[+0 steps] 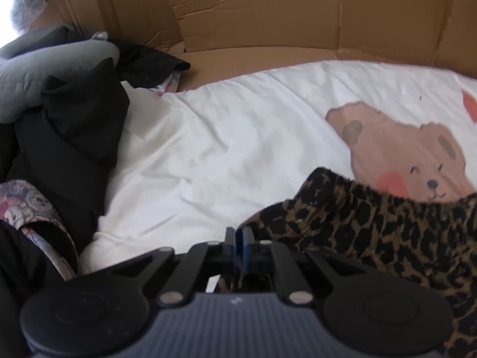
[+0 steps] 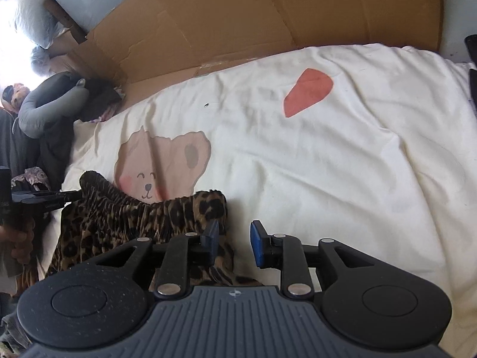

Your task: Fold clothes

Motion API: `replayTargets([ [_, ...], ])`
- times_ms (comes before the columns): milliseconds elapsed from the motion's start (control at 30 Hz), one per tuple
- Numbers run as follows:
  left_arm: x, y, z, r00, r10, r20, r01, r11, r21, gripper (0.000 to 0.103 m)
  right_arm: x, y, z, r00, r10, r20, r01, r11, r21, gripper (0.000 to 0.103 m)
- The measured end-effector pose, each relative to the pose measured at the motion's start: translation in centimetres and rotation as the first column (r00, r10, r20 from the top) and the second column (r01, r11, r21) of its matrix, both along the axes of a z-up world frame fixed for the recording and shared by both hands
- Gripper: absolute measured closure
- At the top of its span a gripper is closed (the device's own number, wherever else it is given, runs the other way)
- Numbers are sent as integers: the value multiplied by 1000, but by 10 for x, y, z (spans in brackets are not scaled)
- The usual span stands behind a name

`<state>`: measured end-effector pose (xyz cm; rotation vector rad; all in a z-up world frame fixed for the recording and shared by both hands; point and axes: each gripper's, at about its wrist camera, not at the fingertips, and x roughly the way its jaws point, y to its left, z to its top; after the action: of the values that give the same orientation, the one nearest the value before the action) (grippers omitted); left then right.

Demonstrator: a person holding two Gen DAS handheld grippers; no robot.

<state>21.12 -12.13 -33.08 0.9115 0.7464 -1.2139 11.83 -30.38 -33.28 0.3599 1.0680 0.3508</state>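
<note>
The leopard-print garment [image 2: 140, 223] is lying bunched on the cream bear-print bed sheet [image 2: 342, 164], the left tongs [image 1: 238, 238] clenching with nothing visibly between them and the right tongs [image 2: 235, 243] standing released beside its waistband edge.

A white sheet [image 2: 342, 161] is lying spread over the surface, showing a printed bear face [image 2: 162, 161] and a coral-red shape [image 2: 307, 91]. Creased brown cardboard [image 1: 268, 15] is standing along the sheet's far edge. A grey neck pillow [image 1: 44, 68] is resting at the left, near the cardboard's corner.
</note>
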Motion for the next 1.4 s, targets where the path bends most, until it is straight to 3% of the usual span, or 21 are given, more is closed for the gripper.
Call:
replayTargets([
  [67,-1,0,8,1000,2,-25,-3,1000,-9,93,4,4,-4,1000,15,-19,-14,999,30,73],
  [133,-7,-1,16,1000,-19,-1,19,999,-30,93,5,11,-11,999,31,-38,-29,999,40,61],
  [300,-12,-11,27,998,-58,-10,57,997,-60,82,8,19,-25,996,40,-81,-39,999,18,61],
  [367,-16,-15,24,996,-88,-4,88,995,-54,80,9,19,-27,995,49,-82,-47,999,17,69],
  [400,-18,-17,23,994,-105,-1,105,993,-50,80,9,19,-27,995,56,-85,-55,998,7,88],
  [533,-25,-21,14,986,-165,17,165,986,-31,80,4,18,-25,989,91,-113,-98,994,-52,100],
  [800,-29,-21,2,968,-249,33,249,968,9,71,-3,15,-21,984,109,-144,-123,988,-92,102],
  [900,-26,-24,-2,961,-275,20,274,961,25,70,0,13,-14,986,104,-134,-112,992,-55,92],
  [933,-25,-25,-4,959,-282,15,281,959,31,69,1,11,-13,988,94,-124,-97,995,-25,73],
  [1000,-25,-27,-7,955,-297,7,297,954,45,68,4,9,-10,992,76,-104,-75,997,13,53],
  [1100,-27,-31,-13,950,-313,7,311,946,95,60,11,12,-14,992,59,-115,-56,998,35,52],
  [1300,-30,-33,-16,945,-328,-3,326,936,131,61,18,17,-29,988,42,-151,-30,996,78,53],
  [1400,-29,-35,-16,945,-326,-27,327,934,147,68,19,19,-28,987,58,-149,-48,996,74,59],
])
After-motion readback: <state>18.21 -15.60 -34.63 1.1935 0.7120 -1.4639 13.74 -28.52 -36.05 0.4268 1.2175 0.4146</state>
